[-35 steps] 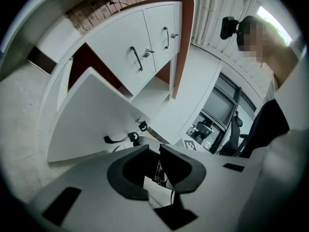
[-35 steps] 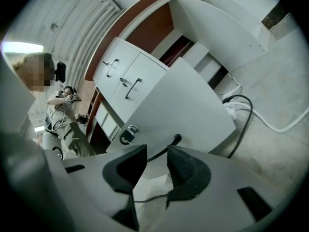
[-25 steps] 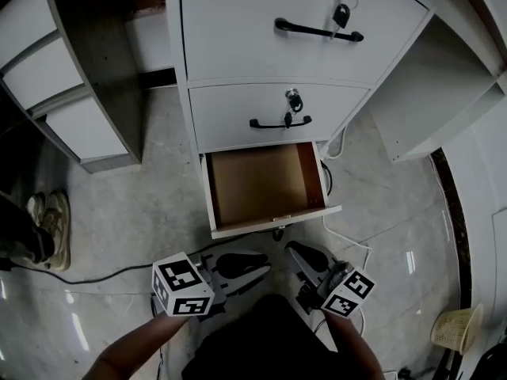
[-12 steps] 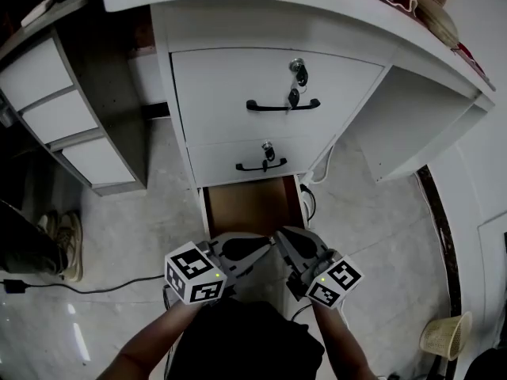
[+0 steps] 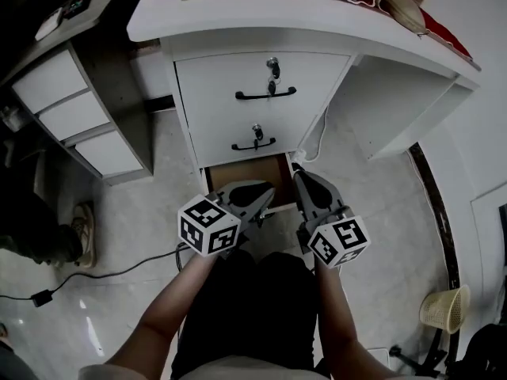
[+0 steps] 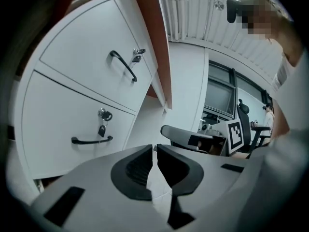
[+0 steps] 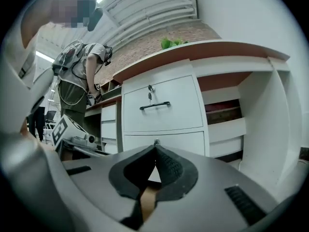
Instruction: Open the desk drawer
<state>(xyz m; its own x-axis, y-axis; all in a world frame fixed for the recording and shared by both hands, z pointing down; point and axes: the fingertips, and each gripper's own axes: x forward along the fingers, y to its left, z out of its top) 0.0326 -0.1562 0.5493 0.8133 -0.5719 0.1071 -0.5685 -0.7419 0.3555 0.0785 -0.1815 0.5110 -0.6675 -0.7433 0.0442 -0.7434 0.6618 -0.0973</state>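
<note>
The bottom drawer (image 5: pixel 247 172) stands pulled out beneath the closed middle drawer (image 5: pixel 218 133), with its slide axis running toward the person. It lies below and just ahead of both sets of jaws, and neither hand is clearly nearer. The left gripper (image 6: pixel 155 150) jaws have just been closing and show only a thin slit with nothing between them. The right gripper (image 7: pixel 155 148) jaws meet at the tips and hold nothing.

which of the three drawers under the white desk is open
The bottom drawer, pulled out so its brown inside shows. The middle drawer and the top drawer above it sit flush and shut, each with a black handle.
</note>
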